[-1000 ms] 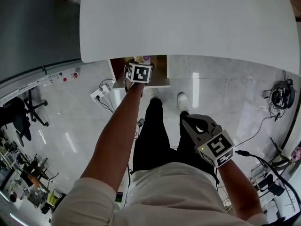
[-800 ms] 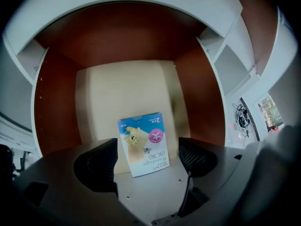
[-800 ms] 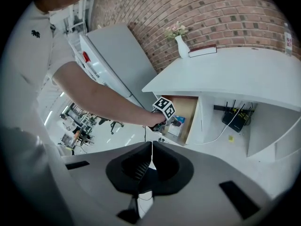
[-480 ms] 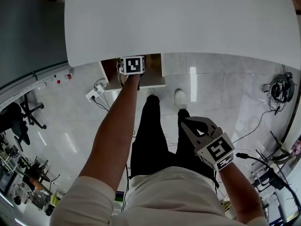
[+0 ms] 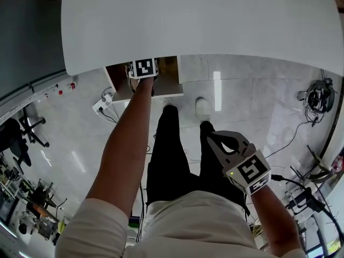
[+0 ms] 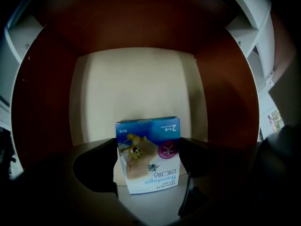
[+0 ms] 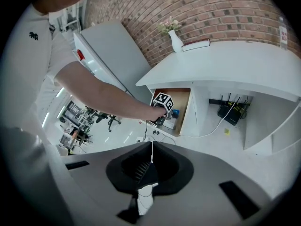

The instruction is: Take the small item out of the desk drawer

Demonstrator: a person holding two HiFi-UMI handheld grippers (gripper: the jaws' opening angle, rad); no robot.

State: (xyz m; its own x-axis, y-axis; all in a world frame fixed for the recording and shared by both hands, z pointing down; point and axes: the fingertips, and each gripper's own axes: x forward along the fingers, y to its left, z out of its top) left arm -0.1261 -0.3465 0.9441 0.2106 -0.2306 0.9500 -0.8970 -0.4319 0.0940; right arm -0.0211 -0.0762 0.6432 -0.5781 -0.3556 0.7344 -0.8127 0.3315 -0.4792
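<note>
A small blue and white bandage box (image 6: 149, 166) stands on the pale floor of the open wooden drawer (image 5: 167, 88) under the white desk (image 5: 204, 20). My left gripper (image 6: 148, 147) reaches into the drawer, its dark jaws against the box's two sides and shut on it. In the head view only its marker cube (image 5: 142, 67) shows at the desk's edge. The right gripper view shows that cube (image 7: 162, 100) in the drawer (image 7: 182, 108). My right gripper (image 5: 211, 136) hangs by my right thigh, shut and empty.
A power strip (image 5: 102, 107) with cables lies on the tiled floor left of the drawer. More cables (image 5: 320, 98) lie at the right. An office chair (image 5: 16, 133) stands at the left. A vase (image 7: 176, 41) and a book (image 7: 196, 44) sit on the desk, a router (image 7: 231, 112) under it.
My left arm has stretched forward and its marker cube has gone deeper into the drawer, up to the desk's edge. The right gripper has stayed by my thigh.
</note>
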